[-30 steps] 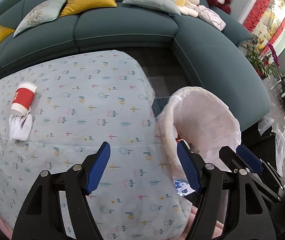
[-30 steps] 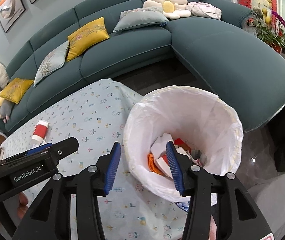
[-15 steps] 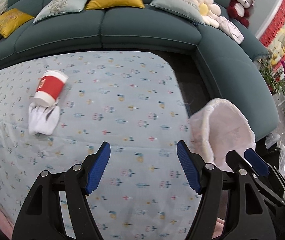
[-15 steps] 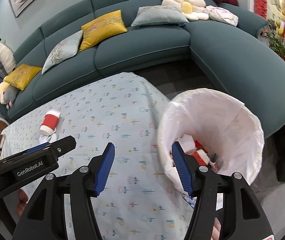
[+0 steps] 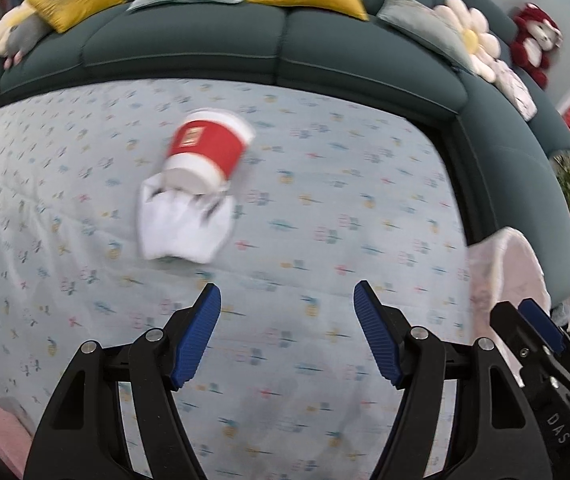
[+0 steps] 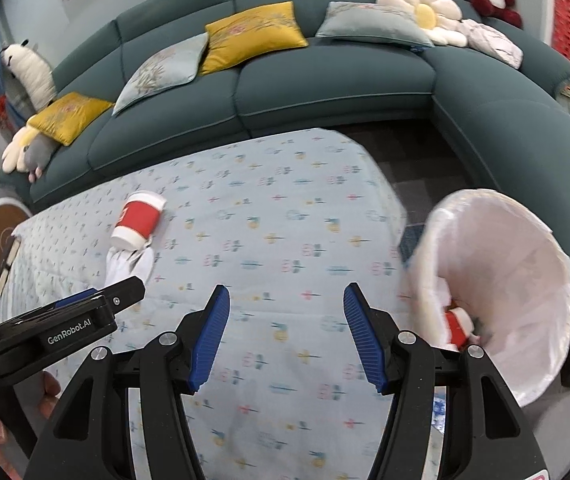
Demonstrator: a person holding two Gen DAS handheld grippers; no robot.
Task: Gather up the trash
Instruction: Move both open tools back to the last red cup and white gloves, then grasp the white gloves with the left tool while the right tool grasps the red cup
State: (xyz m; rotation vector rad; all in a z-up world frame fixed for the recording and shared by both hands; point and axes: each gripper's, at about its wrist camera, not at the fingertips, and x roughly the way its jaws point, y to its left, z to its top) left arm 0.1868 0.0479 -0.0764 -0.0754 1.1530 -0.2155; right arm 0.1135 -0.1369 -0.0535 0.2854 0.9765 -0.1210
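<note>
Trash remains to be collected in the left wrist view, where a red paper cup (image 5: 208, 151) and white tissue (image 5: 183, 227) lie toward the table's (image 5: 365, 208) far-left part beyond the released, empty left gripper (image 5: 287, 334), while in the right wrist view the right gripper (image 6: 285, 340), likewise released and empty, is seen beside the lined bin (image 6: 525, 280) off the table's right edge, some trash already inside.

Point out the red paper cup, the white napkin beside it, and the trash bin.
red paper cup (image 5: 209, 146), left wrist view, red sleeve.
white napkin (image 5: 183, 226), left wrist view, middle of the crumpled sheet.
trash bin (image 6: 525, 264), right wrist view, inner liner wall.
</note>
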